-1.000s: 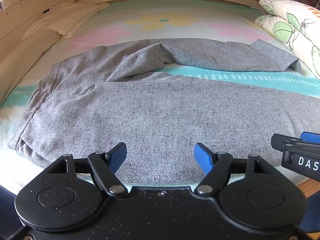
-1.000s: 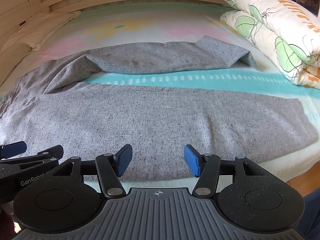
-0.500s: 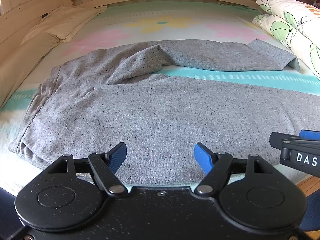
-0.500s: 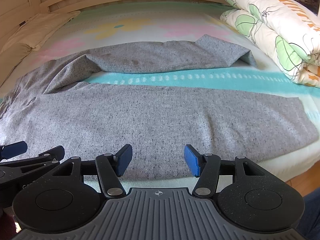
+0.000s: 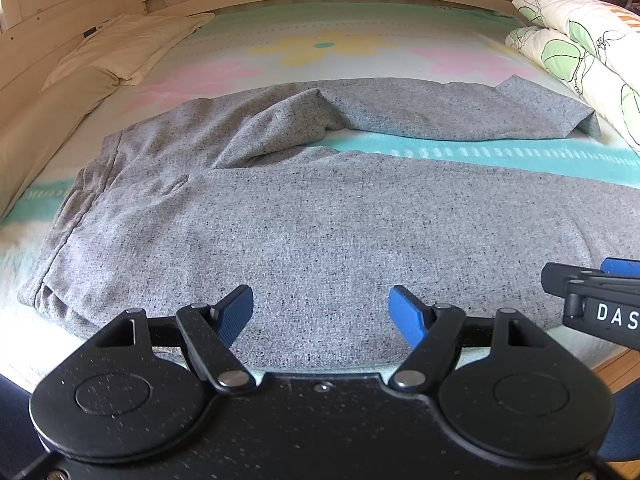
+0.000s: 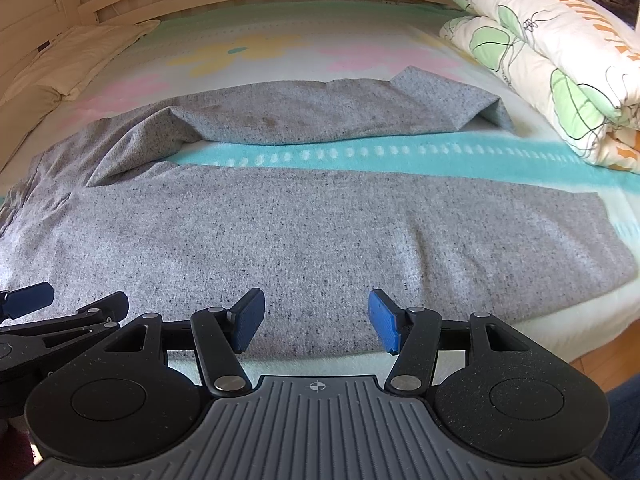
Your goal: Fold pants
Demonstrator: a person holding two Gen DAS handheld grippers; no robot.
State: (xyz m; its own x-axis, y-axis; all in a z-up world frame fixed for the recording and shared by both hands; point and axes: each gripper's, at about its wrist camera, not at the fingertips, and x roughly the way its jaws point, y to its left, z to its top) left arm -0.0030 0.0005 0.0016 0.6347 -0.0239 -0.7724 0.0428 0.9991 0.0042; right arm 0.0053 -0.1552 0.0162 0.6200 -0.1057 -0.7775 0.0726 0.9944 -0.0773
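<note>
Two legs of the grey pants [image 5: 328, 216] lie spread apart on the bed [image 5: 360, 48]; we judge no fold made yet. Left claw [image 5: 321, 309] and right claw [image 6: 316, 322] hover apart, empty, at the near edge.

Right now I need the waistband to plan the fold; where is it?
The waistband lies at the far left of the left wrist view, near the pillow.

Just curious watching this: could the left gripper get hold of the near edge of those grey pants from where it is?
Probably yes. The left gripper is open and the near leg of the grey pants lies flat right ahead with nothing between; the right gripper sits off to the side.
</note>
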